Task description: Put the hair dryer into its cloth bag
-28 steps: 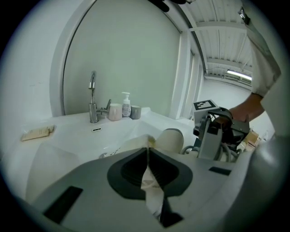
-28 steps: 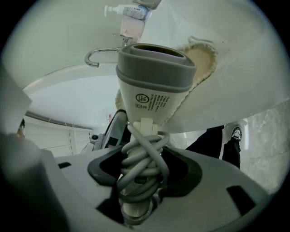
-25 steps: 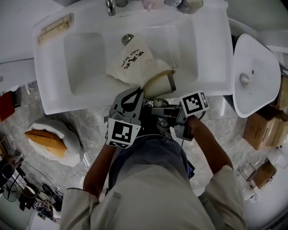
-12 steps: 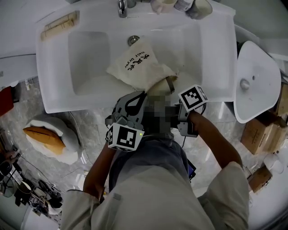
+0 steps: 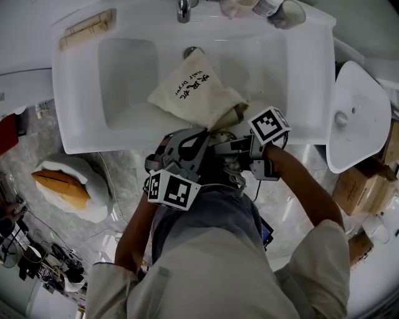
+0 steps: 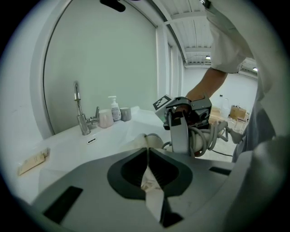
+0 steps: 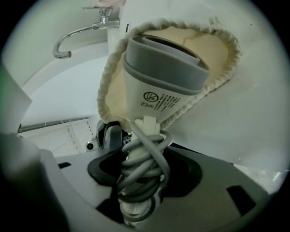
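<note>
The cream cloth bag (image 5: 193, 90) with dark print lies in the white sink (image 5: 124, 75), its mouth toward me. My left gripper (image 5: 198, 136) is shut on the bag's rim; a fold of cloth (image 6: 152, 188) is pinched between its jaws. My right gripper (image 5: 232, 144) is shut on the handle of the white and grey hair dryer (image 7: 158, 86), over the coiled grey cord (image 7: 142, 165). The dryer's grey head sits in the bag's drawstring mouth (image 7: 199, 50). In the head view only a bit of the dryer (image 5: 237, 115) shows at the bag's opening.
A chrome faucet (image 5: 184, 9) and cups (image 5: 283, 12) stand at the sink's back edge, a wrapped packet (image 5: 87, 28) at its back left. A white lidded fixture (image 5: 355, 112) is on the right. A white bin with an orange item (image 5: 59, 190) sits on the floor at left.
The hair dryer's head has gone further into the bag's mouth, so less of its cream body shows. Both grippers keep their grips and stay near the sink's front edge.
</note>
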The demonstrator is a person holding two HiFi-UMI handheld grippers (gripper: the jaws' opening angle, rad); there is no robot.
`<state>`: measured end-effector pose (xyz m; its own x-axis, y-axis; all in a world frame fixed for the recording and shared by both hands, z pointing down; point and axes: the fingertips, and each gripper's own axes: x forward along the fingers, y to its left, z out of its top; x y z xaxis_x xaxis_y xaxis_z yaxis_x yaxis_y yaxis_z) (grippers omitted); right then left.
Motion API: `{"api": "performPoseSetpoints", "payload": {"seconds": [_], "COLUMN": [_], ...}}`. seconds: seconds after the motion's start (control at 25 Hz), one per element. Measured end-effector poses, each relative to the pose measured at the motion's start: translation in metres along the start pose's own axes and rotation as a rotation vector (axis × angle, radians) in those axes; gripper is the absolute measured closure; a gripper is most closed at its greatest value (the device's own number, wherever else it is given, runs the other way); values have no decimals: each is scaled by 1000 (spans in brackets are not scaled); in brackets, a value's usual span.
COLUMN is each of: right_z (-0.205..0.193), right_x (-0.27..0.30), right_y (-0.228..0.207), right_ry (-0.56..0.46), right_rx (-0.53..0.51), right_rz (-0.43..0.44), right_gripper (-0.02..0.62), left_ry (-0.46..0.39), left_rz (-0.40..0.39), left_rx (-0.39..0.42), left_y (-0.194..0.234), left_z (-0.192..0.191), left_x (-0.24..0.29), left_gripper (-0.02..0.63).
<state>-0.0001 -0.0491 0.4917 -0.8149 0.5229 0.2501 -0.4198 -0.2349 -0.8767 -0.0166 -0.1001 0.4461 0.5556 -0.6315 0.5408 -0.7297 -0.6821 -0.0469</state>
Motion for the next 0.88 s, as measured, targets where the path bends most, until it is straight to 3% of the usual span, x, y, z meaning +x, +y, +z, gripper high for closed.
{"api": "performPoseSetpoints", "payload": {"seconds": [0.28,0.4,0.88], "right_z": [16,30,69], "right_x": [7,13,20], "right_y": [0,3,4], "right_ry": [42,41,8], "right_rx": [-21,-16,-15], "right_rz": [-47,-25,-30], "right_gripper": [348,348,348], "left_ry": [-4,-18,-46], "left_rz": [-46,-64,-63], "left_rx": [-9,-36,-134], "left_y": [7,11,27], "left_z": [-4,-6,-8], "left_x": [-5,-6,-12], "left_gripper": [583,583,583]}}
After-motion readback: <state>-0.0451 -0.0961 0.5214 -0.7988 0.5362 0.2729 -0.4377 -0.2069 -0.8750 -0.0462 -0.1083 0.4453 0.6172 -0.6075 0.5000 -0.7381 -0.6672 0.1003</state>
